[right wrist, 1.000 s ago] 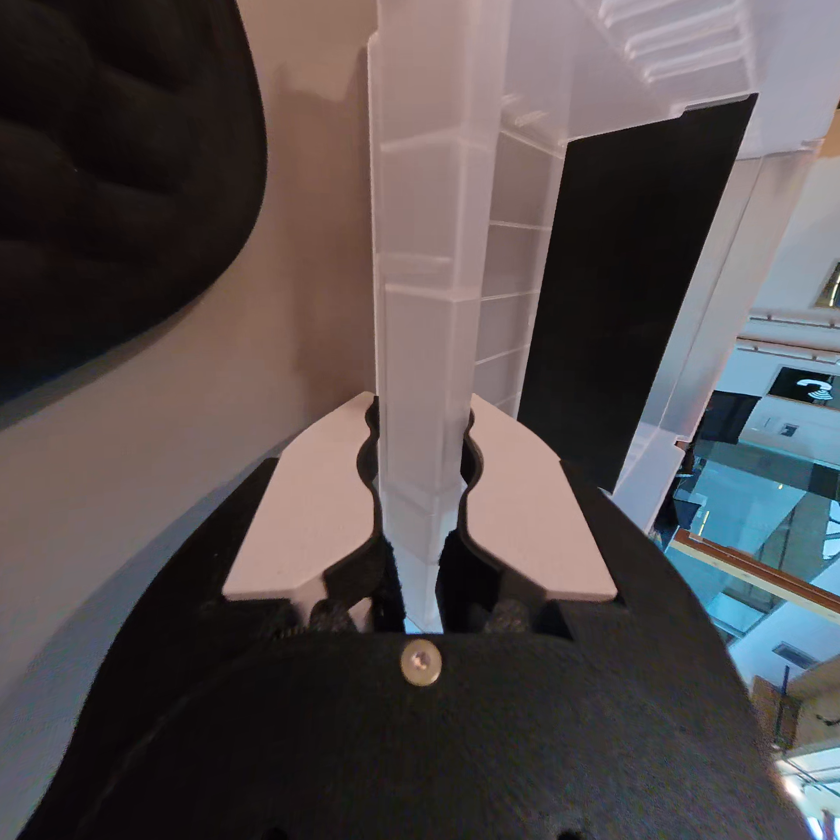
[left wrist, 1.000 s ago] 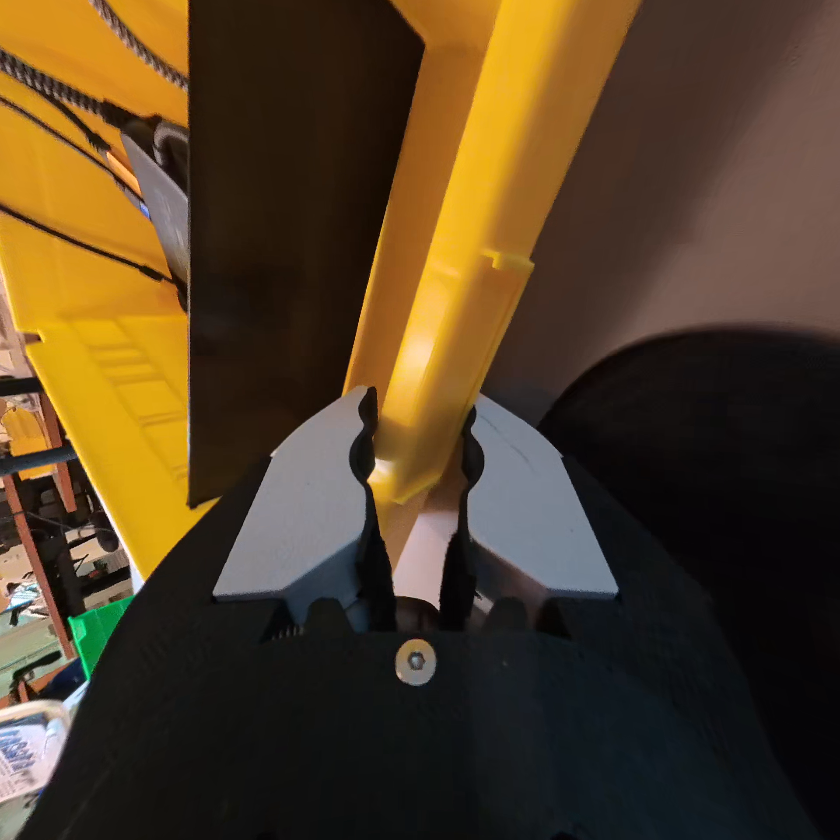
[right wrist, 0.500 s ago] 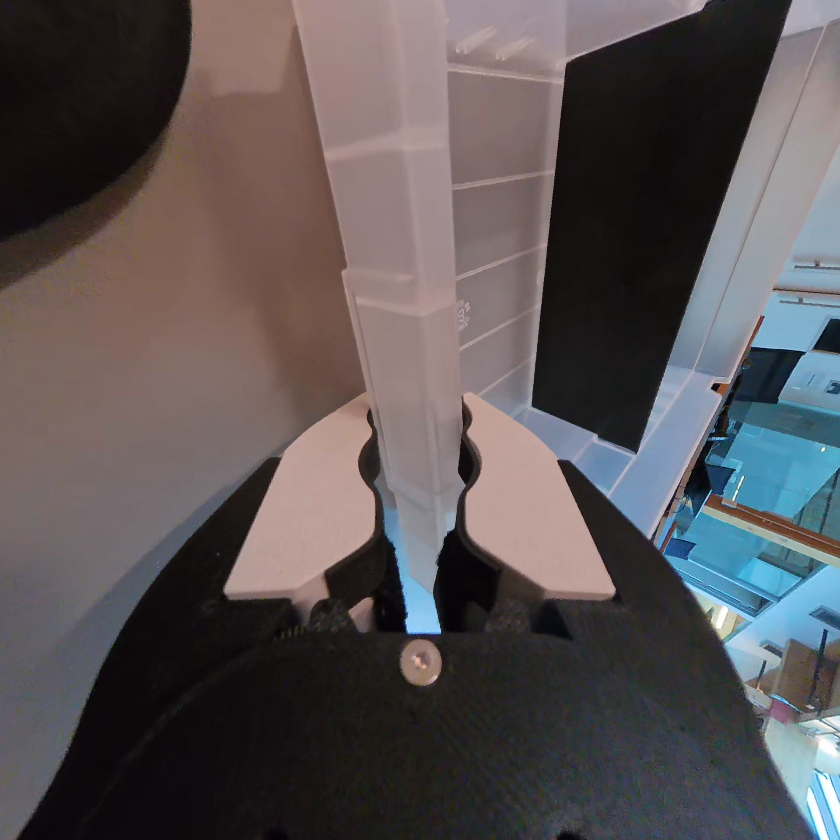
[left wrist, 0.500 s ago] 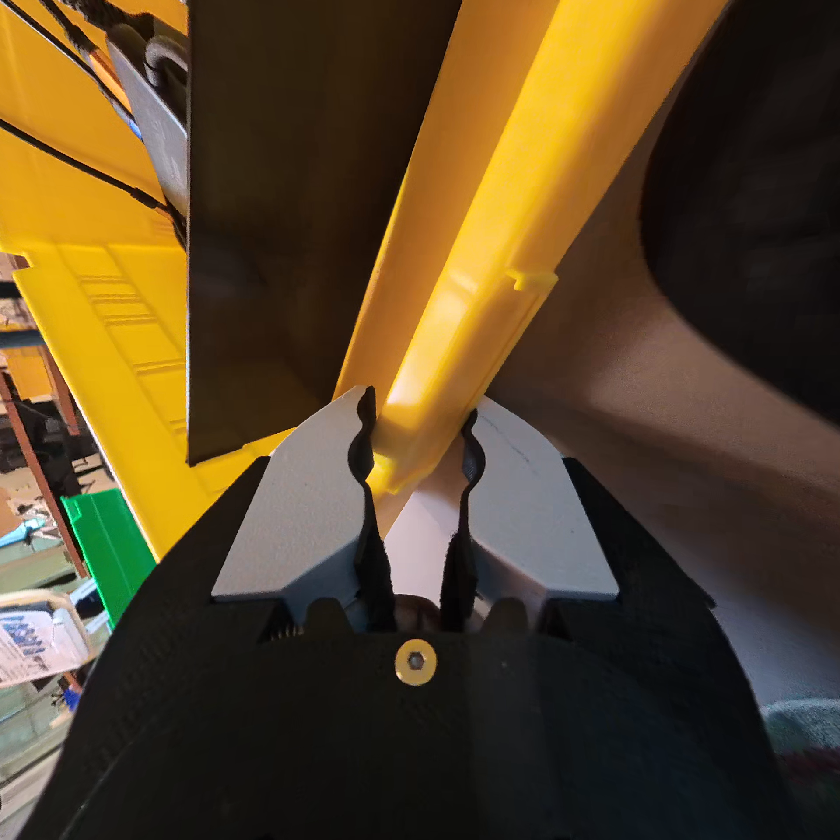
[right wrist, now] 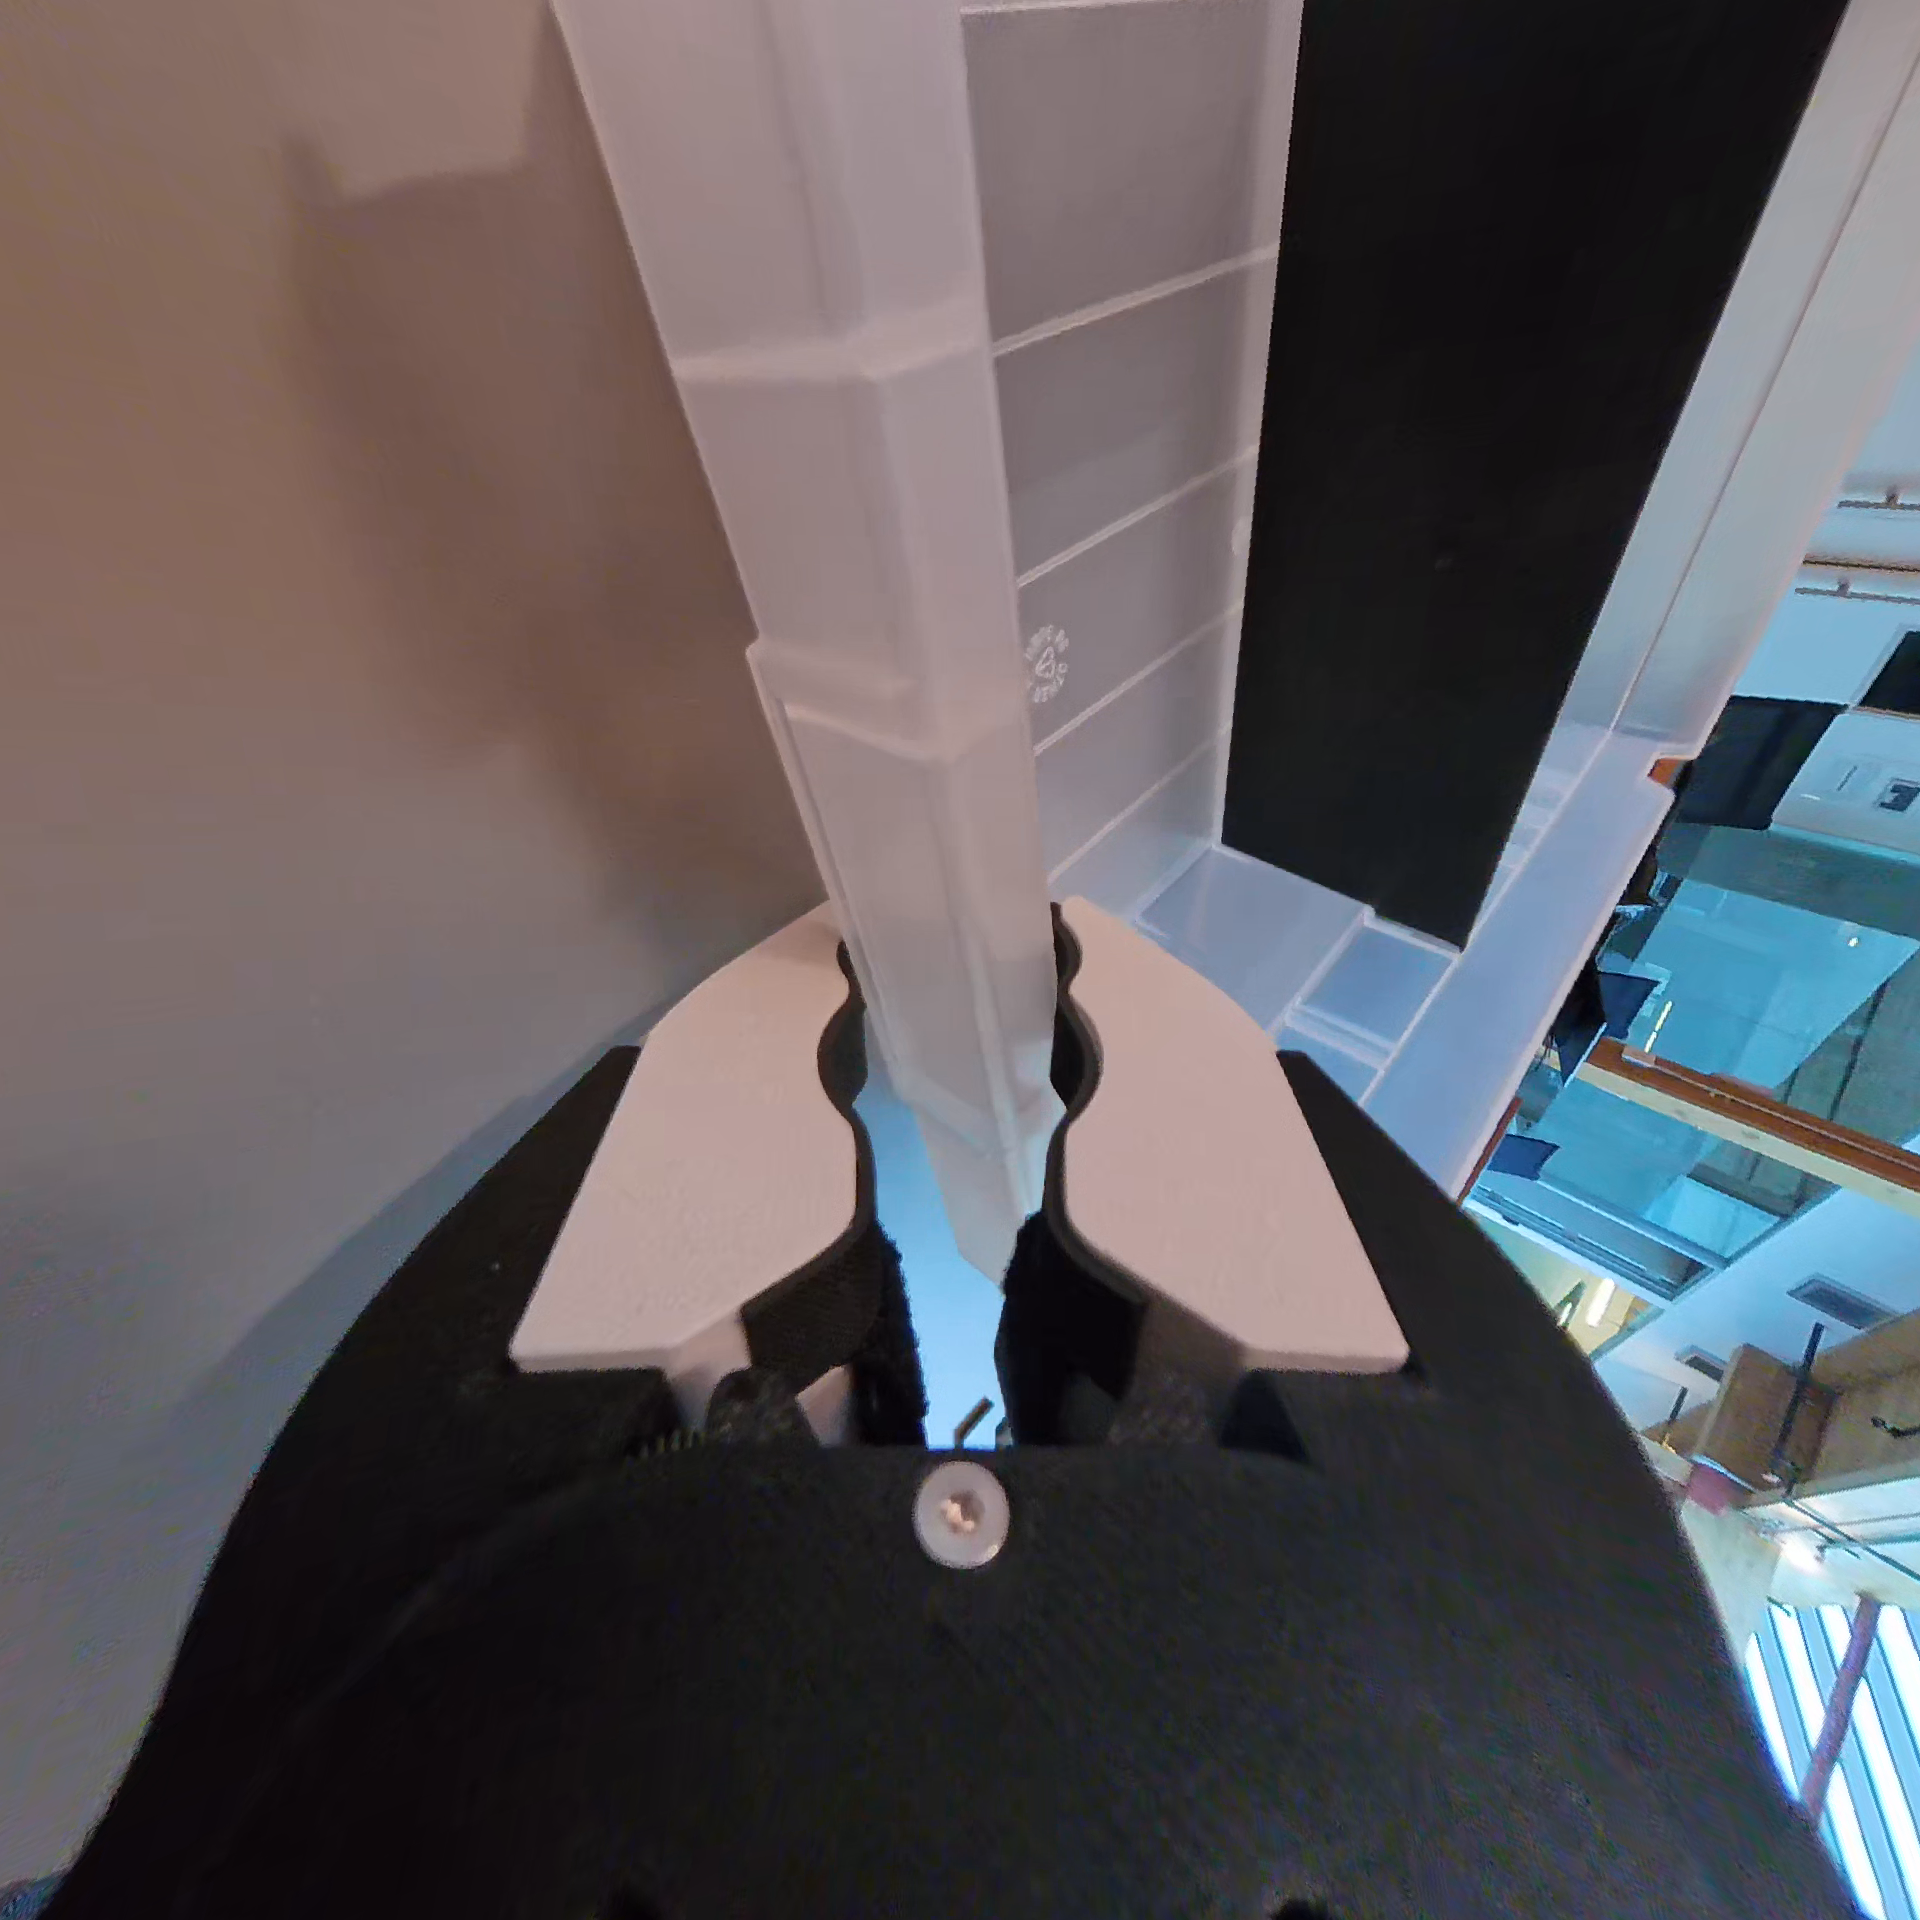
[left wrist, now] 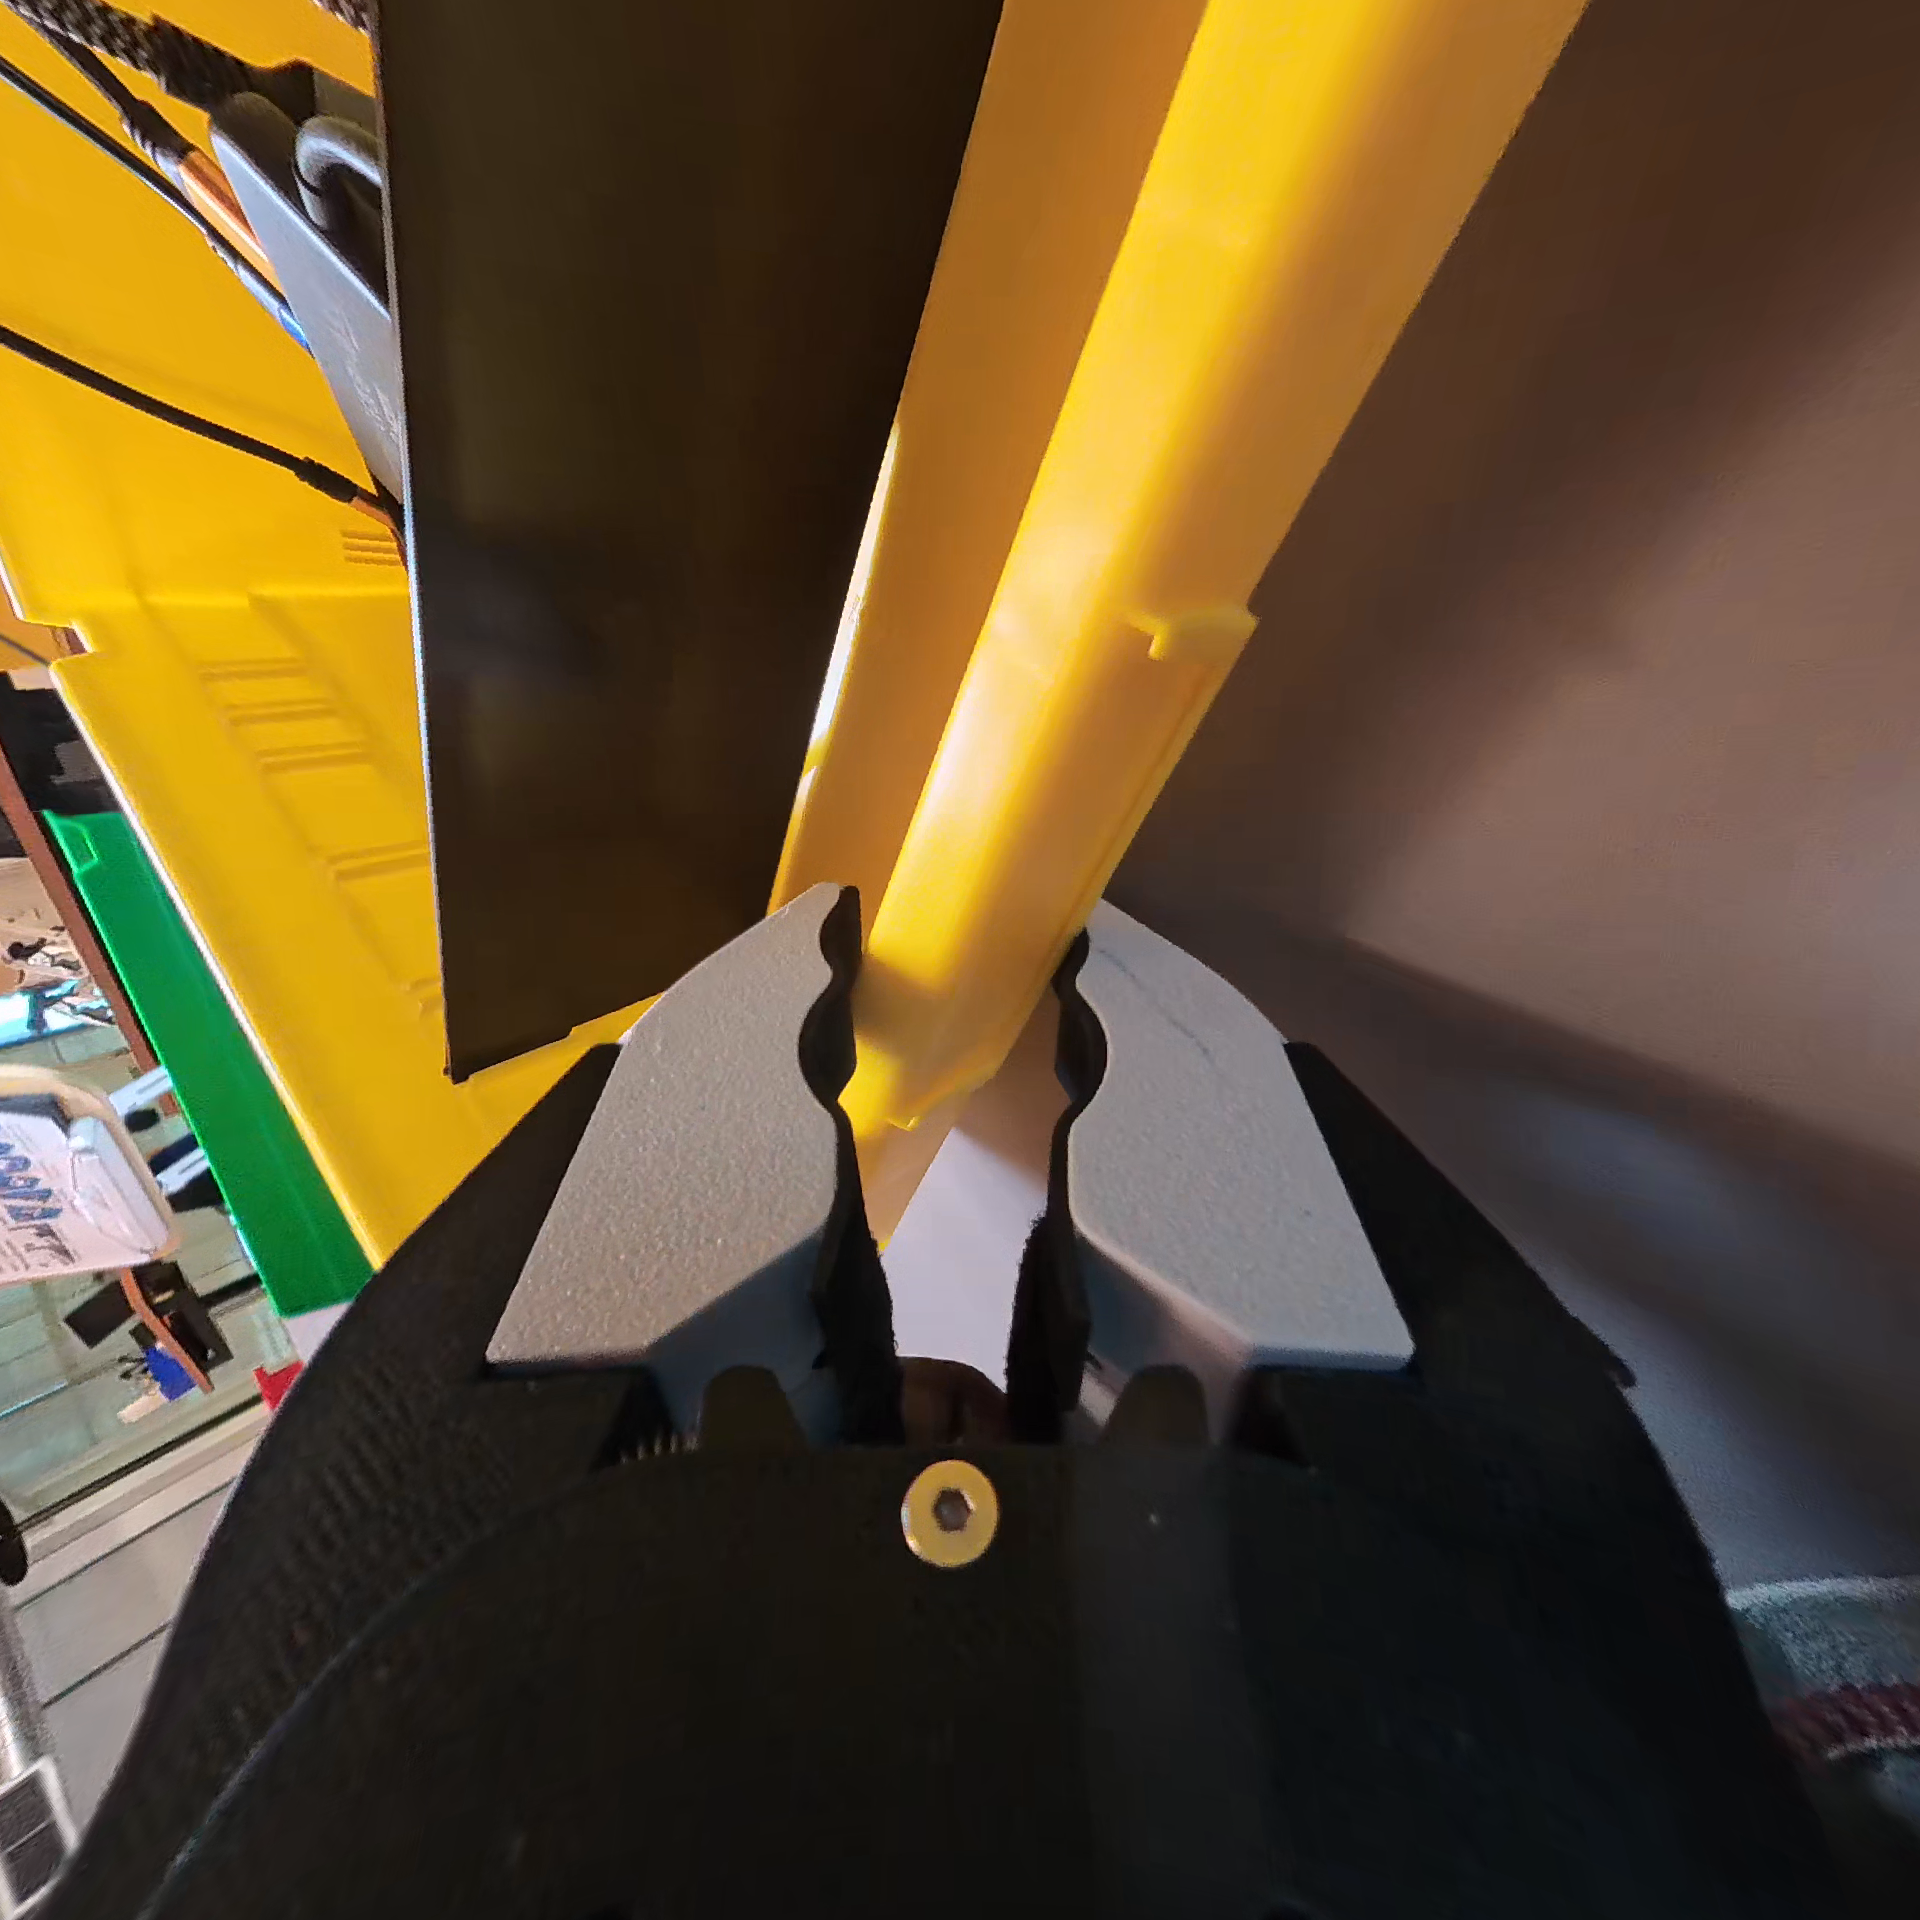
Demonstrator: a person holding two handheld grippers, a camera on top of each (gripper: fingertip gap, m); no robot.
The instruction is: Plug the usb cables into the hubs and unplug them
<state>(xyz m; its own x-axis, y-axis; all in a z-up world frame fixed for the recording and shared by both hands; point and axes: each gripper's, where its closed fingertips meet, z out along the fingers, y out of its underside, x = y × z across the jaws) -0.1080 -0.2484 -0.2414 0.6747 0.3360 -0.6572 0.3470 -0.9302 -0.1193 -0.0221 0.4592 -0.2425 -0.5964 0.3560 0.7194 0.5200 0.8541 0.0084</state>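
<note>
My left gripper [left wrist: 956,935] is shut on the rim of a yellow plastic bin [left wrist: 1143,520], which is held tilted. Inside that bin a grey hub [left wrist: 332,301] lies against a black flat panel [left wrist: 644,468]. A braided black cable [left wrist: 135,62] and a thin black cable [left wrist: 156,400] run to the hub. My right gripper [right wrist: 951,935] is shut on the rim of a translucent white bin [right wrist: 831,520], also tilted. That bin holds a black flat panel [right wrist: 1507,416]. No hub or cable shows in the right wrist view.
A plain grey-brown surface [left wrist: 1558,727] fills the side beyond the yellow bin and also shows in the right wrist view [right wrist: 312,623]. A green bin [left wrist: 197,1049] stands low at the left. Glass railings and room fittings [right wrist: 1662,1091] lie beyond the translucent bin. The gap from one gripper's tips to the other's is roughly 70 cm.
Both views have swung with the bins still gripped. The dark rounded cushion has passed out of both views. The translucent rim now leans left in my right jaws and sits less deep.
</note>
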